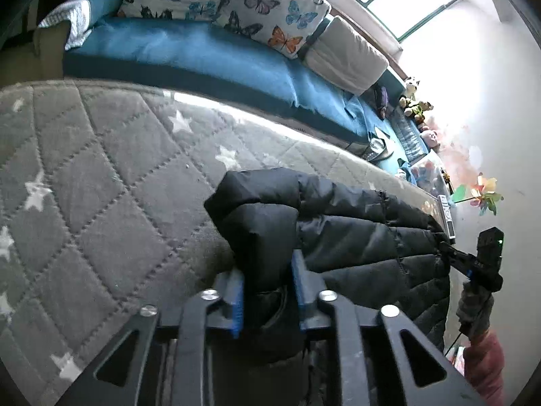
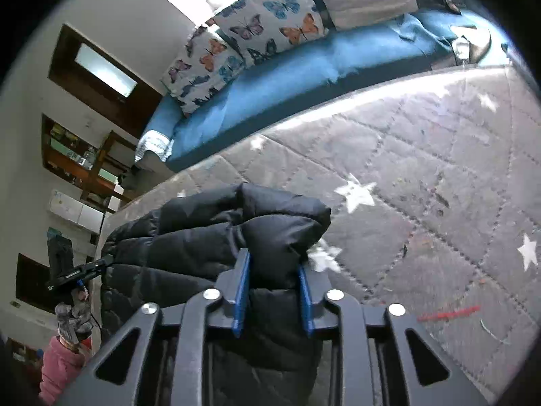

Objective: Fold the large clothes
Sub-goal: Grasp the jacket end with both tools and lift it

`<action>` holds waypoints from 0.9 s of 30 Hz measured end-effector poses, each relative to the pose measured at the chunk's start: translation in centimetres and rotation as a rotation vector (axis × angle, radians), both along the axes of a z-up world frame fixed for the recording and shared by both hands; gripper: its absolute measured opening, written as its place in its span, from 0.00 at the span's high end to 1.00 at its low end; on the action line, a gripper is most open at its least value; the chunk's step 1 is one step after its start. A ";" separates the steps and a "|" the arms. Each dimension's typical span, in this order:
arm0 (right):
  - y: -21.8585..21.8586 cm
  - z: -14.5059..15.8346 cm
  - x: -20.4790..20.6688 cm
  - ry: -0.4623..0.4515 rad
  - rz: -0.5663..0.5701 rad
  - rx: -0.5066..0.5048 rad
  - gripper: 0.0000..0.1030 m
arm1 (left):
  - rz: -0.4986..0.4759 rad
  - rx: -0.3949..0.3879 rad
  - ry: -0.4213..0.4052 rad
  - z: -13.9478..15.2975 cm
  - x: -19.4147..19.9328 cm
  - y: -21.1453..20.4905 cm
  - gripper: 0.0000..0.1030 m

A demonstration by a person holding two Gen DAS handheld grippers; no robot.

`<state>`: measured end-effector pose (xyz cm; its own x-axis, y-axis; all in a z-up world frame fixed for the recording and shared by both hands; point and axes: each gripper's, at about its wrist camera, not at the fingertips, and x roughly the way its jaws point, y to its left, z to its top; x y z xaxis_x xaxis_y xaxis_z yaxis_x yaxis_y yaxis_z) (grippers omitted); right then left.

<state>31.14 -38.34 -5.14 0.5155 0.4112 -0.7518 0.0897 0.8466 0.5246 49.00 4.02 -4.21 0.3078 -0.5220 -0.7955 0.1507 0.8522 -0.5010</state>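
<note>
One black puffer jacket [image 1: 355,237] lies on one grey star-quilted mattress [image 1: 101,169], held between two claws, left [image 1: 267,291] and right [image 2: 274,296]. Behind sit two butterfly cushions [image 1: 274,10], one plain white pillow [image 1: 348,54] and one pinwheel [image 1: 483,198].

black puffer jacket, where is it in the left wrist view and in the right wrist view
Left wrist view: the black puffer jacket fills the lower middle and runs to the right edge, one end pinched in the near jaws.
Right wrist view: the jacket sits lower middle and runs left, its other end pinched in the near jaws.
Shared landmark: the butterfly cushions at the top of both.
</note>
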 end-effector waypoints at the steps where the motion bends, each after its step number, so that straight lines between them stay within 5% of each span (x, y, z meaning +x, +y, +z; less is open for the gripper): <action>1: 0.1 0.8 -0.4 -0.015 0.002 0.005 0.75 | 0.000 -0.008 -0.015 0.8 -0.4 0.1 0.83; 14: 4.1 12.0 -8.4 -0.193 0.151 -0.109 0.82 | -0.084 -0.032 -0.196 13.4 -9.9 0.1 0.85; 27: 6.7 16.5 -16.0 -0.320 0.209 -0.186 0.82 | -0.099 -0.037 -0.293 20.4 -22.6 4.5 0.86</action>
